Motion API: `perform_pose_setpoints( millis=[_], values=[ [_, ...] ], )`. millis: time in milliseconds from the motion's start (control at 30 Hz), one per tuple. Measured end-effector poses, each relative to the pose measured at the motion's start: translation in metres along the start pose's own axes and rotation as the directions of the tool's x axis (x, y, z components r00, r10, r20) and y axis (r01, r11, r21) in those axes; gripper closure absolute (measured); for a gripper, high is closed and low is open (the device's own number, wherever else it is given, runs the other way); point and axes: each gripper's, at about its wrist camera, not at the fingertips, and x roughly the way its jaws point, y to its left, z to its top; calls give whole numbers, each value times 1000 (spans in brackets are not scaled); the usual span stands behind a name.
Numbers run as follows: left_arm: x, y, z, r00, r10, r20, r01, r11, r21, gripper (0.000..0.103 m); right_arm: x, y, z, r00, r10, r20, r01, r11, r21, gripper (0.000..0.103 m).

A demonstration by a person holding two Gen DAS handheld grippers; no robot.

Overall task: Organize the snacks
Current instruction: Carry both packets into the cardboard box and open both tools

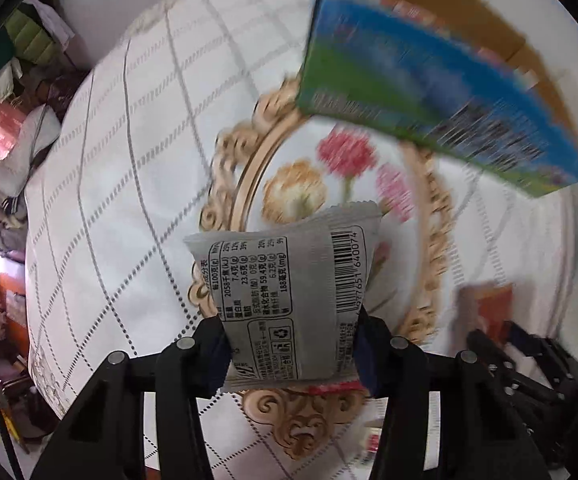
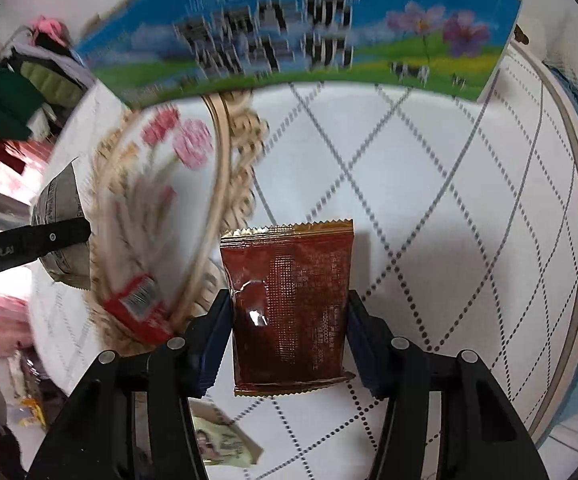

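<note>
Slippage is the worry: left claw [image 1: 293,344] pinches a grey packet [image 1: 289,280], right claw [image 2: 289,340] a brown sachet [image 2: 289,308], both edge-on; slick foil could drop short of the box [image 2: 289,40].

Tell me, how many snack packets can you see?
4, maybe more hidden. Grey packet in the left gripper; brown packet in the right gripper; red packet on the tablecloth; pale packet below the right gripper.

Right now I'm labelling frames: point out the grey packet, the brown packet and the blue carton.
grey packet [image 1: 289,296], left wrist view, printed back.
brown packet [image 2: 291,304], right wrist view, middle.
blue carton [image 2: 289,40], right wrist view, printed side.
</note>
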Motion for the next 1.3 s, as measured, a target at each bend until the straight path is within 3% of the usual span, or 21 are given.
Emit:
perform_pose_setpoints(
  millis=[200, 367, 533, 700, 867, 1000, 1033, 1067, 1100, 1133, 1167, 1300],
  values=[
    [-67, -37, 39, 984, -152, 87, 149, 988, 44, 55, -63, -4, 40, 989, 95, 116, -99, 995, 24, 46],
    [-91, -75, 95, 970, -231, 79, 220, 968, 121, 55, -118, -15, 97, 964, 149, 220, -159, 987, 27, 46],
    [-70, -99, 153, 984, -168, 59, 155, 972, 174, 55, -132, -29, 162, 959, 89, 268, -95, 995, 12, 46],
    [-31, -91, 185, 997, -77, -18, 79, 983, 165, 55, -104, -47, 211, 980, 27, 198, -33, 999, 23, 46],
    [2, -84, 193, 995, -30, -90, 43, 987, 152, 55, -63, -65, 227, 993, 16, 118, -22, 999, 49, 46],
    [17, -81, 190, 988, -40, -146, 60, 990, 129, 54, -37, -65, 233, 999, 26, 33, -28, 998, 49, 40],
    [19, -79, 189, 988, -45, -148, 62, 992, 114, 49, -31, -65, 234, 1000, 25, 9, -26, 998, 52, 34],
    [19, -77, 189, 988, -52, -143, 67, 992, 103, 38, -28, -64, 233, 1000, 18, -2, -18, 999, 52, 27],
    [19, -76, 189, 989, -61, -136, 75, 992, 98, 29, -24, -64, 233, 1000, -3, -10, 4, 998, 55, 8],
    [18, -75, 189, 990, -61, -130, 73, 993, 91, 14, -22, -64, 232, 1000, -12, -13, 13, 998, 58, 2],
    [17, -75, 189, 991, -56, -123, 67, 994, 87, 9, -21, -64, 231, 1000, -14, -17, 15, 998, 63, 2],
    [15, -74, 190, 993, -49, -110, 58, 995, 86, 9, -19, -64, 228, 999, -31, -22, 32, 997, 64, 2]
  ],
)
